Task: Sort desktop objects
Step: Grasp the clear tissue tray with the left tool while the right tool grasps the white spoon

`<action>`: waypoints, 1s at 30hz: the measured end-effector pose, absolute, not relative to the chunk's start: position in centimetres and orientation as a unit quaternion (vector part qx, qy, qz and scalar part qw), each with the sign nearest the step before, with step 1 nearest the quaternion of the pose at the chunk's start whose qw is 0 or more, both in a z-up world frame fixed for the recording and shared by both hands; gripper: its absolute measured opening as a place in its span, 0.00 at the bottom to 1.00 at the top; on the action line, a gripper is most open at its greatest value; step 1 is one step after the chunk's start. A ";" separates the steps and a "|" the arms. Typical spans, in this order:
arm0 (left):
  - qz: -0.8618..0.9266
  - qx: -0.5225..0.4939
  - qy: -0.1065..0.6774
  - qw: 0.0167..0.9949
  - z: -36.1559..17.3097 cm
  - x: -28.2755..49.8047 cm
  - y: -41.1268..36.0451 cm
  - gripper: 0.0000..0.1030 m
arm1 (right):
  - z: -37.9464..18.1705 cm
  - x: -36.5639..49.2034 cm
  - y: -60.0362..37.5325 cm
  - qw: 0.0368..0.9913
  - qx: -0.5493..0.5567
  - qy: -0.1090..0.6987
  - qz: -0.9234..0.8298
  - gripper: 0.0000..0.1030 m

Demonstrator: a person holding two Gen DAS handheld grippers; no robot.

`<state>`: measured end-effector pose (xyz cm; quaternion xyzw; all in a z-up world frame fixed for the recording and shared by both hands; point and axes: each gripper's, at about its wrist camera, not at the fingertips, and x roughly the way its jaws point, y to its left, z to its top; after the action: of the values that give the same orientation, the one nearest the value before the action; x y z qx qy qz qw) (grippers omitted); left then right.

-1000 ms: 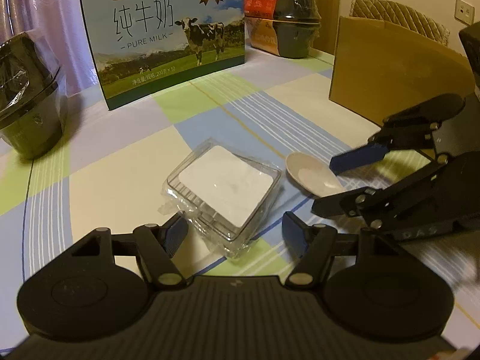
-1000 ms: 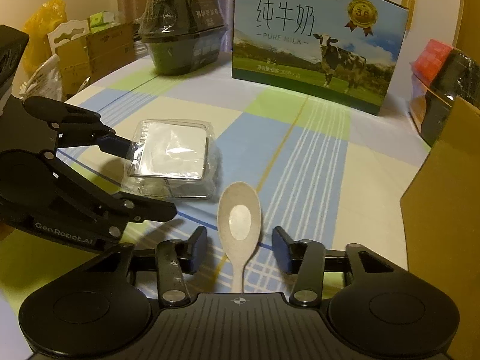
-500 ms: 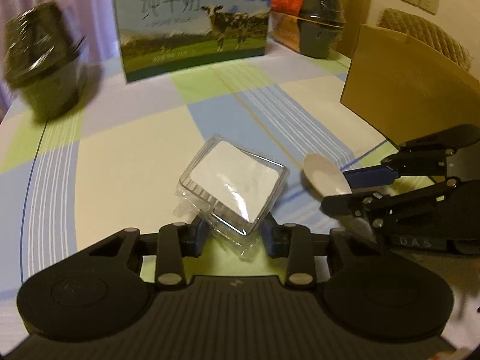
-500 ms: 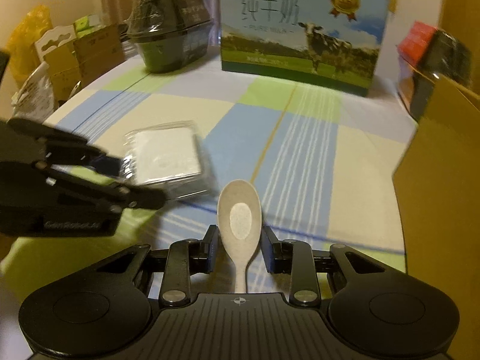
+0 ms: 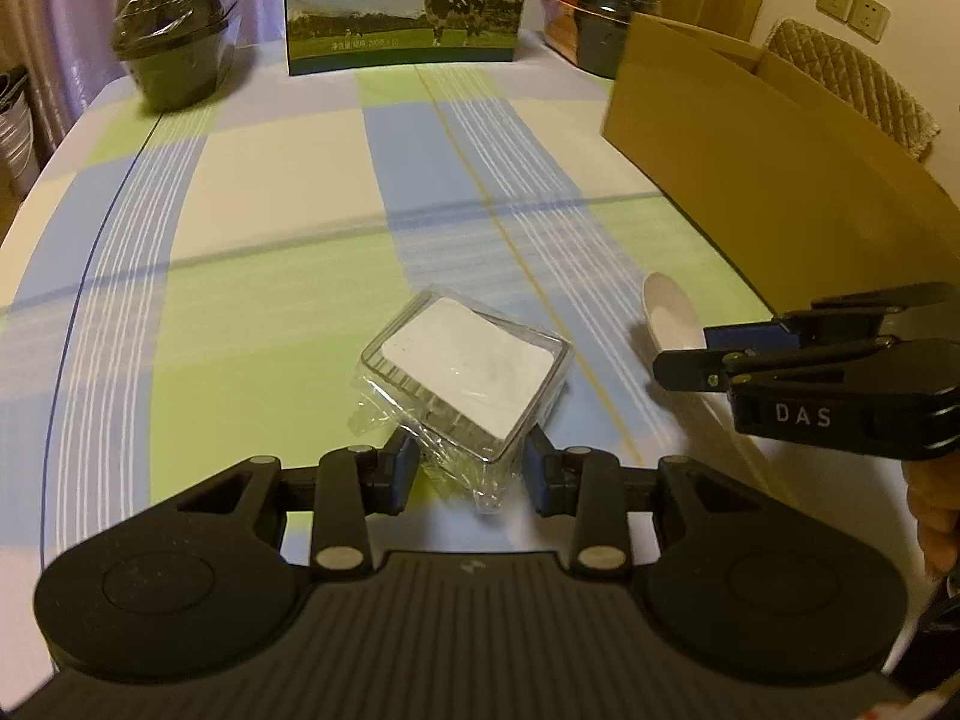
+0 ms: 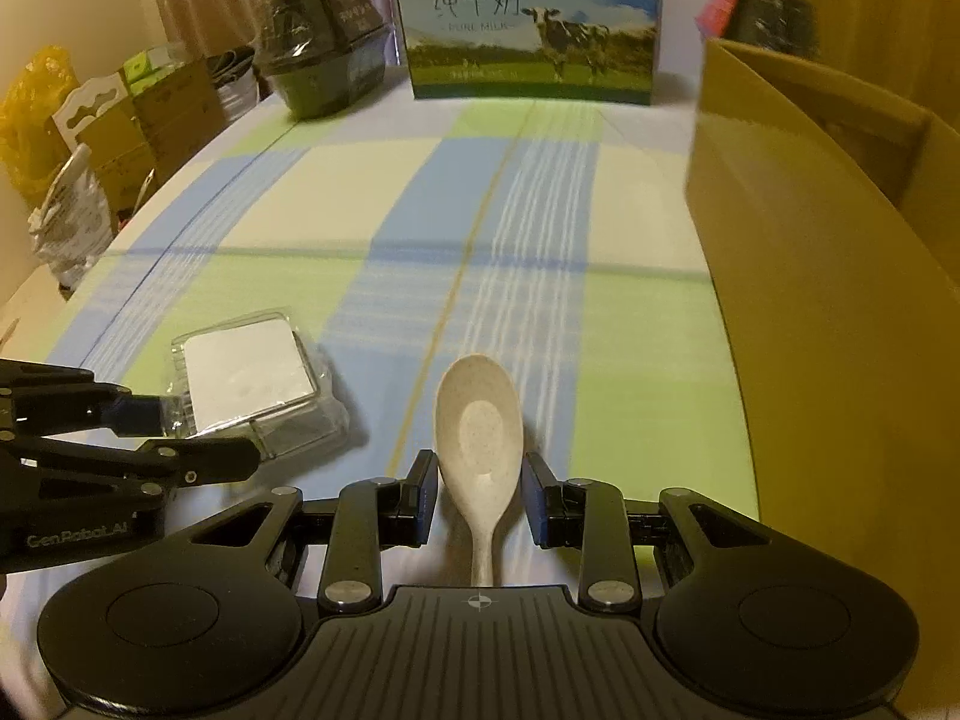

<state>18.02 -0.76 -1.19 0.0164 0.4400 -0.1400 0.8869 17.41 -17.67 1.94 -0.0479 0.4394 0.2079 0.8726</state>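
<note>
A clear plastic box with a white pad inside sits tilted between the blue pads of my left gripper, which is shut on its near end. The right wrist view shows the same box at lower left, in the left gripper. A beige spoon points bowl forward, and my right gripper is shut on its neck. In the left wrist view the spoon sticks out of the right gripper at right. Both items look raised off the checked tablecloth.
An open cardboard box stands along the right side. At the far edge are a milk carton, a black wrapped bowl pack and a red and black pack. Clutter lies beyond the table's left edge.
Both grippers went from open to shut, the left on the plastic box, the right on the spoon. Both have since risen and pulled back, so more of the table shows.
</note>
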 end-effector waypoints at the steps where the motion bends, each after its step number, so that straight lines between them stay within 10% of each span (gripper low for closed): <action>1: -0.137 0.019 0.441 0.887 -1.0 17.1 -0.9 0.30 | 2.0 16.5 -17.9 0.872 -0.048 0.441 0.208 0.26; 9: -0.135 0.030 0.436 0.890 -1.0 10.7 -1.5 0.39 | 2.2 11.9 -19.8 0.872 -0.046 0.442 0.203 0.26; 14: -0.117 0.047 0.417 0.900 -0.7 9.4 -1.1 0.80 | 2.0 11.0 -20.1 0.872 -0.052 0.439 0.210 0.27; 22: -0.144 0.065 0.375 0.914 -0.9 10.4 -0.6 0.82 | 1.0 10.5 -20.8 0.875 -0.064 0.434 0.205 0.54; 30: -0.189 0.095 0.350 0.913 -2.0 12.5 -2.2 0.82 | 0.4 10.0 -21.2 0.882 -0.077 0.413 0.214 0.55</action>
<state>12.50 -2.24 -2.00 0.0953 0.3495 -0.1887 0.9128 10.02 -21.25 0.37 -0.0770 0.4126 0.2139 0.8821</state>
